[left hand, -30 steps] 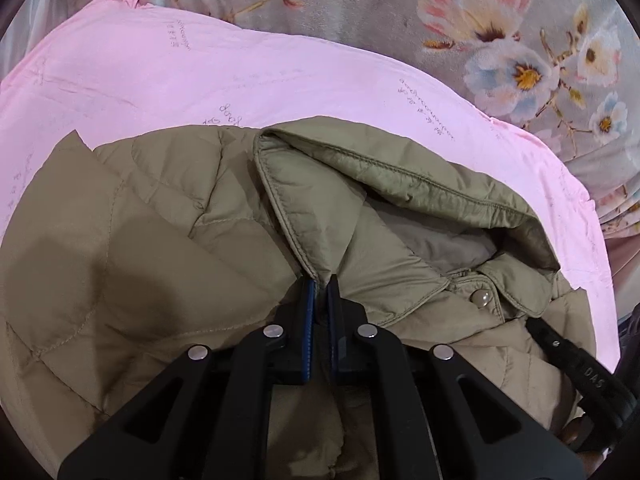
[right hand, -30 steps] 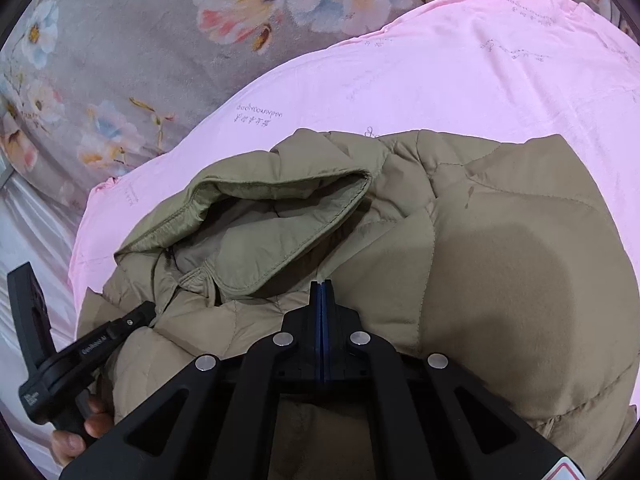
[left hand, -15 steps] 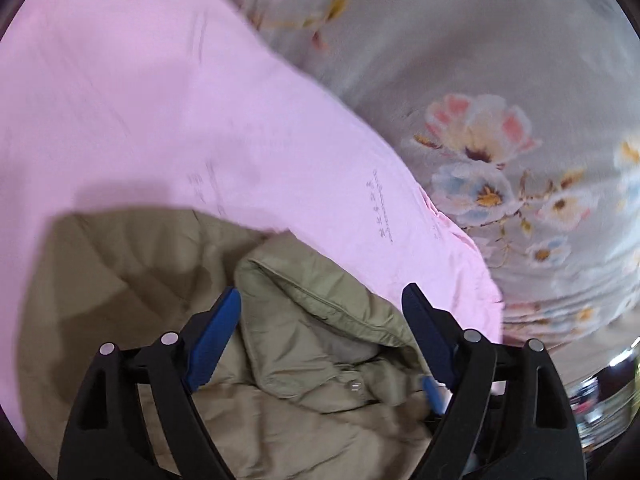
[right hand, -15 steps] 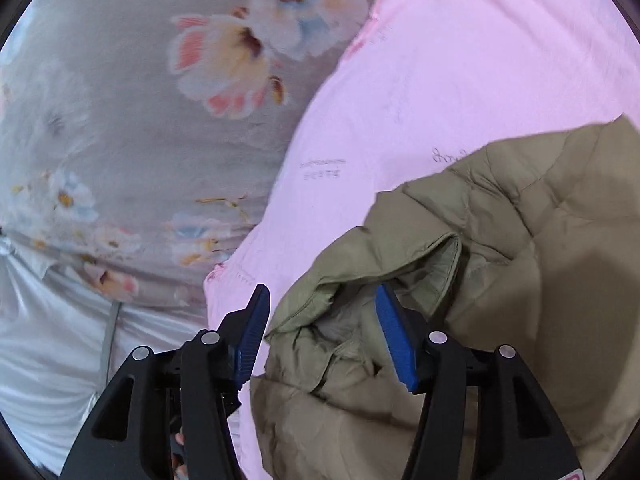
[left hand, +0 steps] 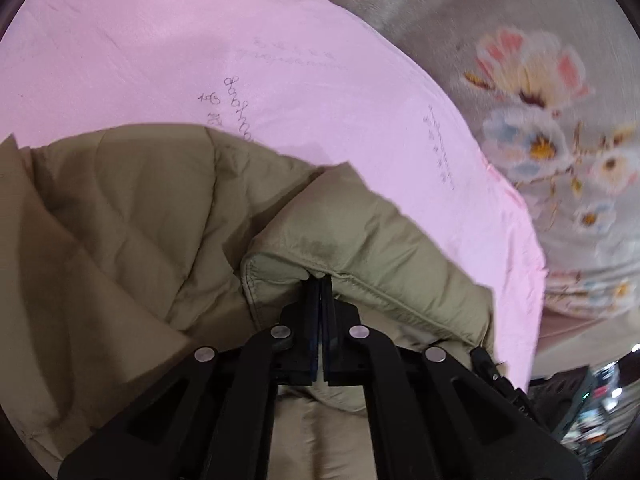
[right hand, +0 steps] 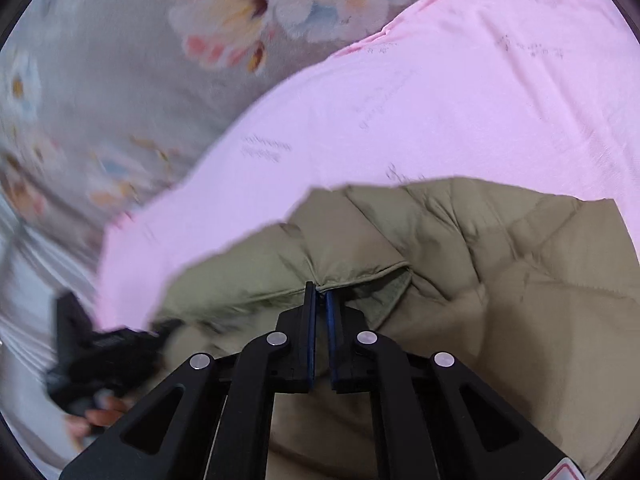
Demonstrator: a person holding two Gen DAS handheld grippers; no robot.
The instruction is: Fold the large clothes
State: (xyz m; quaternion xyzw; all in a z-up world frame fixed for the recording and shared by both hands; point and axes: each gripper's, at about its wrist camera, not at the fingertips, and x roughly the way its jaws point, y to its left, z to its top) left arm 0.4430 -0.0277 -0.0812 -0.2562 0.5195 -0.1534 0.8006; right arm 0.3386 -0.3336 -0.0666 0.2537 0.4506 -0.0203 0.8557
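Note:
An olive quilted jacket (left hand: 132, 216) lies on a pink sheet (left hand: 200, 52); it also shows in the right wrist view (right hand: 520, 280). My left gripper (left hand: 320, 280) is shut on the stitched edge of the jacket's hood or collar (left hand: 360, 240), which drapes over the fingertips. My right gripper (right hand: 321, 290) is shut on the same edge (right hand: 360, 276) from the other side. The other gripper and a hand show at the lower left of the right wrist view (right hand: 104, 360).
The pink sheet (right hand: 440, 100) lies on a grey floral blanket (left hand: 540, 100), which also shows in the right wrist view (right hand: 120, 80). White fabric (right hand: 24, 320) lies at the far left. Dark clutter (left hand: 592, 400) sits at the lower right.
A second ago both grippers were shut on the jacket. Half a second ago both were open above the hood. Now both have closed on the hood's edge.

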